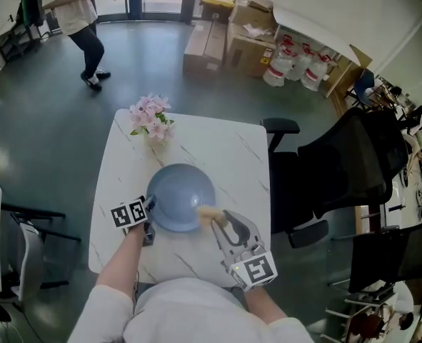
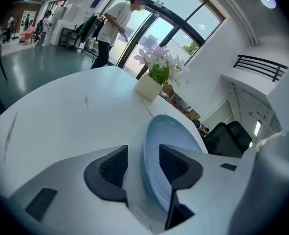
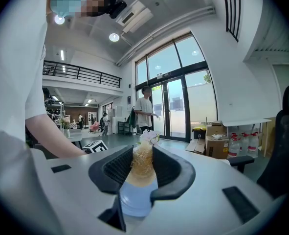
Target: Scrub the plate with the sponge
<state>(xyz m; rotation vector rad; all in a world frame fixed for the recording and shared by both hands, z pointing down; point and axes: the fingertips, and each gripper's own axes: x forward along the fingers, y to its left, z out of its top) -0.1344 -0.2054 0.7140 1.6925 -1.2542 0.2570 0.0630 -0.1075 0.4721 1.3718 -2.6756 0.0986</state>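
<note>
one white table carries one blue plate toward its near edge, one tan sponge at the plate's near right rim, and one pot of pink flowers near the far left corner. two hand-held grippers show: one left gripper, one right gripper. one black office chair stands off the table's right edge. beyond the far edge, one person crosses the floor, with at least three white jugs beside a few cardboard boxes.

At the white table, my left gripper sits at the blue plate's eight o'clock rim. My right gripper holds a tan sponge at four o'clock, and pink flowers stand at eleven.
</note>
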